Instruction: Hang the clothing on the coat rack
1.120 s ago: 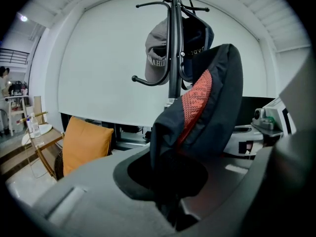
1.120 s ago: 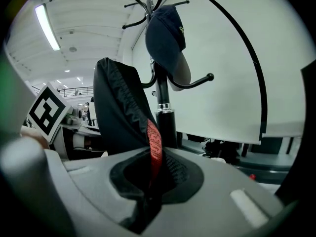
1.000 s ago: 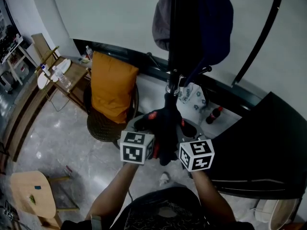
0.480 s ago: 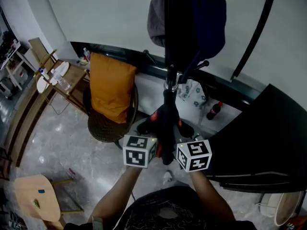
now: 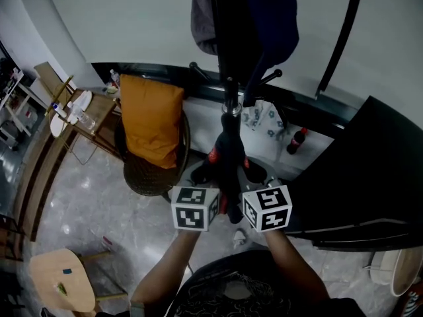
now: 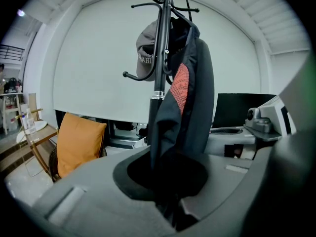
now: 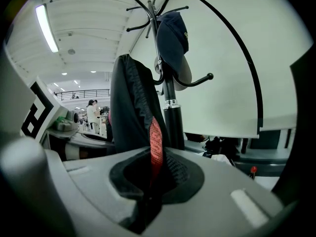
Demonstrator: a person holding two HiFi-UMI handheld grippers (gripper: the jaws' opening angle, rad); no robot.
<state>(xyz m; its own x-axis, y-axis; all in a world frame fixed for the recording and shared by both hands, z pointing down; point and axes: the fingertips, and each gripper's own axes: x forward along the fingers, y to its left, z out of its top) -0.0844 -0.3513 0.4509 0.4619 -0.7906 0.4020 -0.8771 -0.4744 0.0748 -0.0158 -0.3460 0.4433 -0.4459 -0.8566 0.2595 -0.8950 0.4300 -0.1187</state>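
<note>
Item 1, jacket (image 6: 190, 107): dark, with a red-patterned strip of lining. I see it draped down the pole of the coat rack (image 6: 159, 58). Its top is up among the upper hooks (whether it is caught on one I cannot tell) and its lower end is gathered toward me.

Item 2, left tool (image 6: 170, 211): jaws nearly together, clamped on a fold of the jacket's dark lower cloth.

Item 3, right tool (image 7: 145, 209): jaws pinched on the same jacket, with the red strip running down into the gap. In the head view I hold both tools side by side, just in front of the rack's pole.

Item 4, cap (image 6: 145, 48): grey, hanging from a hook on the rack, beside the jacket's top.

Item 5, orange cushion (image 5: 149, 117): propped upright in a dark chair (image 5: 142, 174) on the floor, left of the rack.
</note>
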